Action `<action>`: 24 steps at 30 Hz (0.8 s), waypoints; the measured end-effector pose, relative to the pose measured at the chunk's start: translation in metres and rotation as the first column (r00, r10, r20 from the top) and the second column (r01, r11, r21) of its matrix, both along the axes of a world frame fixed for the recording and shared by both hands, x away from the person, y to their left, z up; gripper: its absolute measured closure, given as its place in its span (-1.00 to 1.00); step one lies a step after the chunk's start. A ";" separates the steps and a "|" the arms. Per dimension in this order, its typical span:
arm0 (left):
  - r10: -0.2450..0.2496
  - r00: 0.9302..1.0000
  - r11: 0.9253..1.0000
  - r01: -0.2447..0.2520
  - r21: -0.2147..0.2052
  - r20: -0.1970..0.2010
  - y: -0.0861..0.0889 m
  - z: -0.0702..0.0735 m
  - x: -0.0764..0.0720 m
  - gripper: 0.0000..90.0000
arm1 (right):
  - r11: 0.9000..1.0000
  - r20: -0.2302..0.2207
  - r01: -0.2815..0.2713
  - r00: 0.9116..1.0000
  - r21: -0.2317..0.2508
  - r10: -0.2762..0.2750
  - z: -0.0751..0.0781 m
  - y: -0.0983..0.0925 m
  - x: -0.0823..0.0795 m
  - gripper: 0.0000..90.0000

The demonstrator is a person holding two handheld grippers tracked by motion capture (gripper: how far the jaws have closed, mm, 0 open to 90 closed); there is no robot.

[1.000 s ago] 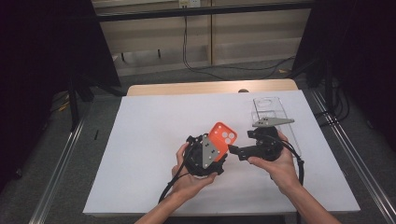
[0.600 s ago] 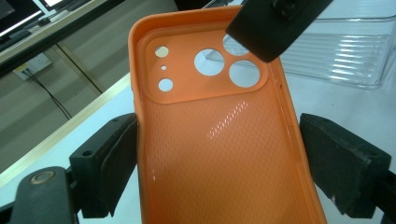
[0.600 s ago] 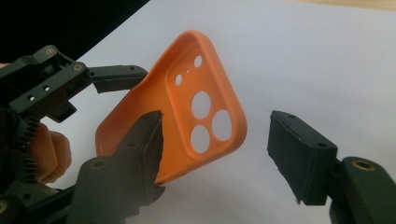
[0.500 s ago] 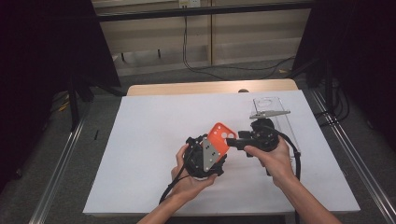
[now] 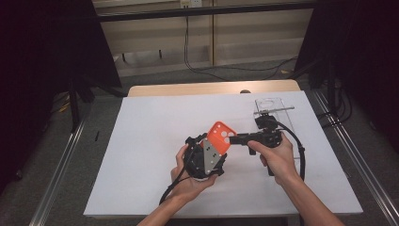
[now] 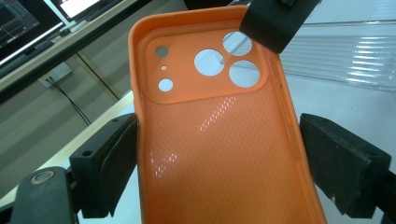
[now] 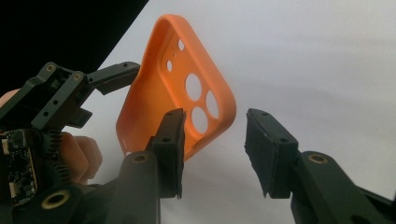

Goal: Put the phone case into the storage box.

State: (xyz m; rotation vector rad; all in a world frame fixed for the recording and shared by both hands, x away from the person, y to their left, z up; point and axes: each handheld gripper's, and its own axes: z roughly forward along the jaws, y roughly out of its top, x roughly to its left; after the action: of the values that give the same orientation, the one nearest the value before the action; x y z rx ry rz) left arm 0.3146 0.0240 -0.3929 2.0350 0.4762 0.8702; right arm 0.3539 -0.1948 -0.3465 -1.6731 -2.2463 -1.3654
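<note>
the orange phone case (image 5: 221, 136) sits up off the table (image 5: 150, 141), clamped across its width by the left tongs (image 6: 219, 154); in the left gripper view one black pad presses on each long edge, with the camera cut-outs pointing away from that hand. the right tongs (image 7: 212, 149) have come in at the camera-hole corner, and their jaws have just been closing; in the right gripper view that corner lies between them, one pad tucked just behind the rim, the other apart from the case with a clear gap showing, so they are not gripping it yet. in the left gripper view a black jaw of the other tongs overlaps the top corner by the lens holes

to my eye the step is a hand-over or a two-handed hold on that corner. to do it well, the right tongs should close on the solid rim rather than across the lens openings, where the rubbery wall will likely fold. the left tongs ought to keep their squeeze until the right pads are flat on both faces, or the case may twist and slip. a clear plastic stand (image 5: 270, 106) lies beyond the right tongs
</note>
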 end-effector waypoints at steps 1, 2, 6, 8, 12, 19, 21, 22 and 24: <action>0.002 1.000 1.000 -0.002 -0.004 -0.001 0.000 0.000 -0.001 -0.68 | 1.000 0.003 0.001 1.000 -0.007 -0.001 -0.001 0.000 0.000 0.31; -0.002 1.000 1.000 0.002 0.001 0.004 0.000 0.000 -0.001 -0.68 | 1.000 -0.004 0.005 1.000 -0.013 -0.005 -0.001 0.001 0.000 0.35; -0.005 1.000 1.000 0.005 0.008 0.008 -0.001 -0.001 -0.002 -0.68 | 1.000 -0.017 0.003 1.000 0.005 -0.002 -0.003 0.001 0.001 0.47; -0.008 1.000 1.000 0.008 0.010 0.015 -0.002 -0.001 -0.003 -0.68 | 1.000 -0.020 0.004 1.000 0.007 -0.003 -0.004 0.002 0.001 0.51; -0.015 1.000 0.999 0.014 0.031 0.026 -0.005 -0.002 -0.005 -0.68 | 1.000 -0.036 0.012 0.999 0.018 -0.012 -0.007 0.003 0.003 0.63; -0.006 1.000 0.999 0.005 0.043 0.020 -0.007 -0.004 -0.003 -0.68 | 0.999 -0.038 0.020 0.999 0.037 -0.019 -0.010 0.001 0.003 0.68; -0.003 1.000 0.999 0.003 0.042 0.018 -0.007 -0.005 -0.002 -0.68 | 0.999 -0.037 0.023 0.999 0.040 -0.022 -0.010 0.001 0.003 0.68; -0.001 1.000 0.999 0.001 0.042 0.018 -0.007 -0.005 -0.002 -0.68 | 0.999 -0.036 0.023 0.999 0.042 -0.021 -0.010 0.001 0.003 0.68; 0.001 1.000 0.999 -0.002 0.041 0.015 -0.006 -0.004 -0.002 -0.68 | 0.998 -0.036 0.024 0.999 0.050 -0.022 -0.009 0.001 0.002 0.69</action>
State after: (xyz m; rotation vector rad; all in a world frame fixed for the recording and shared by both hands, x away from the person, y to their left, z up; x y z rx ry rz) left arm 0.3123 0.0178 -0.3973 2.0639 0.4549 0.9026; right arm 0.3564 -0.1936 -0.3559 -1.6987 -2.1619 -1.3738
